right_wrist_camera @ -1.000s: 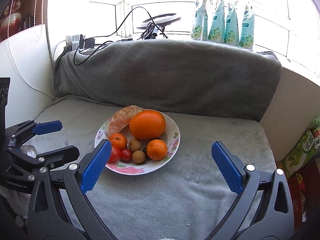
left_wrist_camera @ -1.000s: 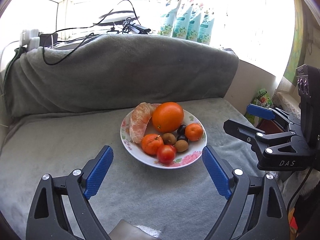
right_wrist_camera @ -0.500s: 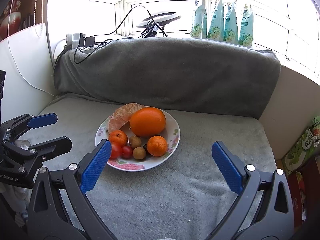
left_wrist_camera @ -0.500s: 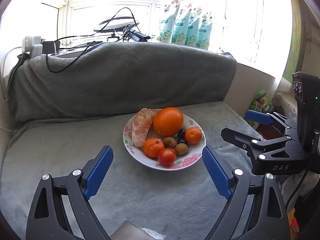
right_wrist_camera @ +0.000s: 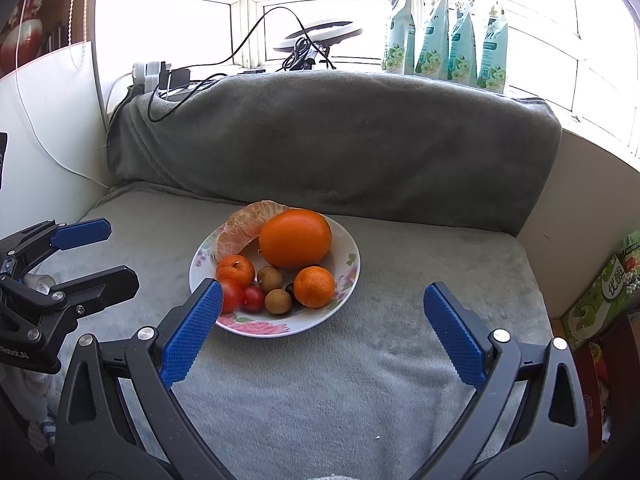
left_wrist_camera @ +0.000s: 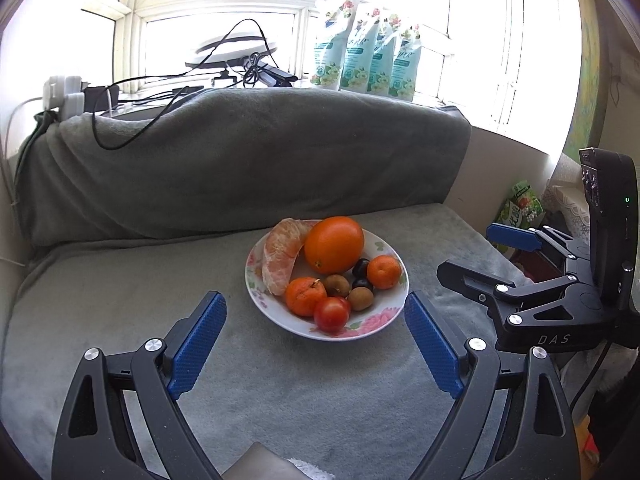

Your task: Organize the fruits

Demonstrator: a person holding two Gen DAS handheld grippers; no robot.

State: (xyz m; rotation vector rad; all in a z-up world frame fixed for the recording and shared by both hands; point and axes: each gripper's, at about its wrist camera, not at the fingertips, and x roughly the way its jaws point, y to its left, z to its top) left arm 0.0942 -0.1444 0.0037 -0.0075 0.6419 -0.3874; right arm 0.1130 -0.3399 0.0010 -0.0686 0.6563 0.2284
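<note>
Grey plush cloth [left_wrist_camera: 120, 300] fills the left wrist view; the left gripper [left_wrist_camera: 316, 320] hovers with jaws spread wide and empty, the round white floral-rimmed plate [left_wrist_camera: 384, 316] of fruit just ahead between its blue pads. The large round orange [left_wrist_camera: 334, 244] sits at the plate's far side.

In the right wrist view, the right gripper [right_wrist_camera: 320, 302] is likewise agape, holding nothing; the plate lies ahead, toward its left finger [right_wrist_camera: 192, 328], which overlaps the plate's near rim.

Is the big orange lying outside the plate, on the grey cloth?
No, the big orange sits inside the plate, next to the peeled segments.
</note>
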